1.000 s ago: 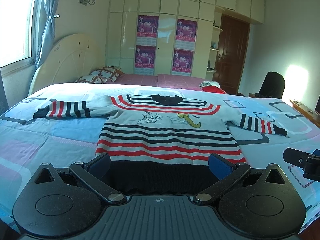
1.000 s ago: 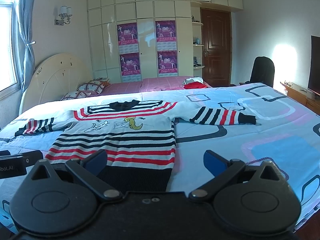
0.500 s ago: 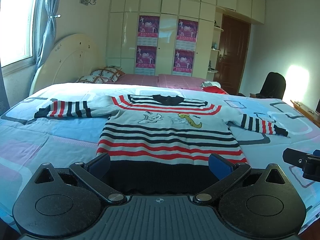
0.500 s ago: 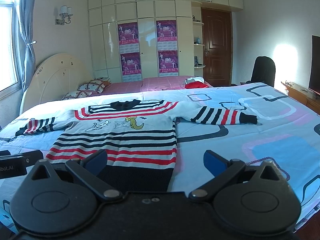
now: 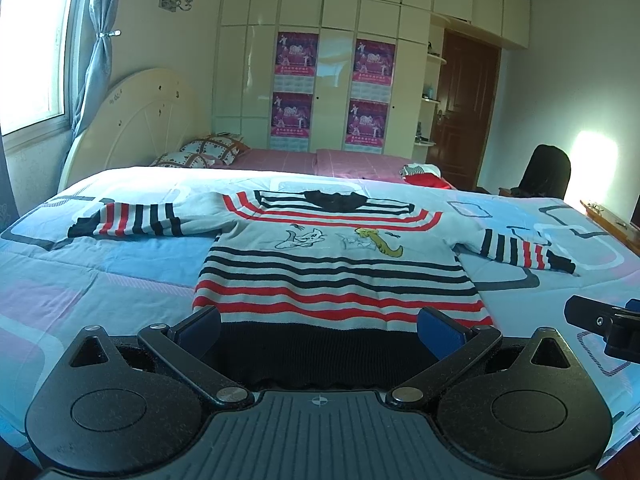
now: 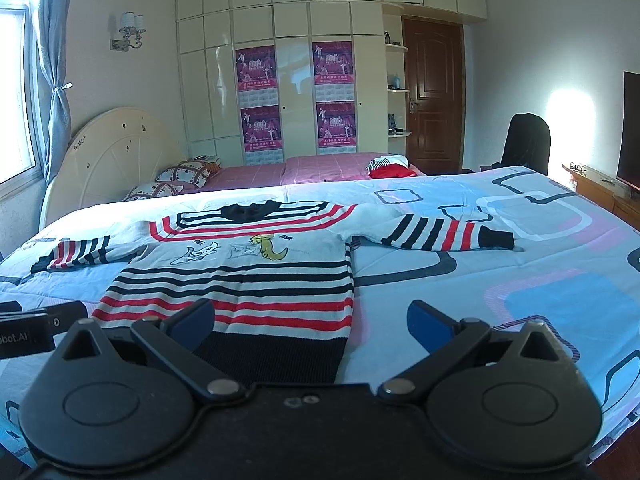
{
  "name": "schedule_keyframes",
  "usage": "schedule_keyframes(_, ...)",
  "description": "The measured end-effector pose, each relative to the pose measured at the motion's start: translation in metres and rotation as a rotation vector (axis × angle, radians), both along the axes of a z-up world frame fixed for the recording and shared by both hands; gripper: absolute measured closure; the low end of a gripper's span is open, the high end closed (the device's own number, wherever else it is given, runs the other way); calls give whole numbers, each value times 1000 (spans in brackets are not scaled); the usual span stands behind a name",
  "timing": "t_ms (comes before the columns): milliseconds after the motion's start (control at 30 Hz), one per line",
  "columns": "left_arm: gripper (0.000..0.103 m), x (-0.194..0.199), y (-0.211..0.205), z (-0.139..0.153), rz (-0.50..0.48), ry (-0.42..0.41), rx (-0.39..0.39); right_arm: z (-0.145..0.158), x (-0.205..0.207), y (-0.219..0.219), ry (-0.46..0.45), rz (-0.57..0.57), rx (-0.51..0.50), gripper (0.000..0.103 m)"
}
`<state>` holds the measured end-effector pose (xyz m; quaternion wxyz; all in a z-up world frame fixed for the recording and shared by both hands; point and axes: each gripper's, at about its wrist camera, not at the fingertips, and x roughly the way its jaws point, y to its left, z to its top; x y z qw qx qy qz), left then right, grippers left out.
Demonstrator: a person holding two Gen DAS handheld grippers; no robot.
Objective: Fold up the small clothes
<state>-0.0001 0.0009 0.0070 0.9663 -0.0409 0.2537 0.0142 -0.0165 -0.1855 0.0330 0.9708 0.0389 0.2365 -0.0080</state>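
Striped sweater (image 5: 336, 272) lies flat, front up, on the bed (image 5: 100, 280), spread out on the blue-and-pink patterned cover. Black collar points toward the far side of the bed; black hem band is nearest the cameras. Both sleeves extend outward, one to each side, cuffs resting on the cover. Cartoon print sits across the chest between the red and black stripes.

Left gripper (image 5: 320, 326): fingers spread wide, nothing between them. Its blue pads frame the sweater's hem, roughly centred on the garment. Contact with the fabric cannot be judged from this view.

Right gripper (image 6: 310, 320): fingers likewise spread wide, holding nothing. It faces the sweater's right hem corner; its left pad (image 6: 192, 320) overlaps the striped body in view, its right pad (image 6: 430, 326) sits over bare cover.

Each gripper shows at the edge of the other's view, side by side at the near edge of the bed.

Background: headboard (image 5: 132, 120), pillows (image 5: 200, 152), wardrobe with posters (image 5: 332, 92), brown door (image 5: 466, 108), dark chair (image 5: 546, 172).
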Motion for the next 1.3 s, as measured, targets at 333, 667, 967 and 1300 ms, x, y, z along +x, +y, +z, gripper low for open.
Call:
schedule_keyframes(333,0,0,0,0,2,-3,0,1,1,0,0,0,0,1)
schedule_keyframes(667,0,16,14,2,-14,-10,-50,-8,14,-14,20,11,107,3)
schedule_keyframes(967,0,132,44,-6,-76,-14,-152,-15,78,-98,-42,-232,254,39)
schedule_keyframes(1300,0,238,5,-36,-103,77,-170,-61,172,-231,-51,-510,503,53)
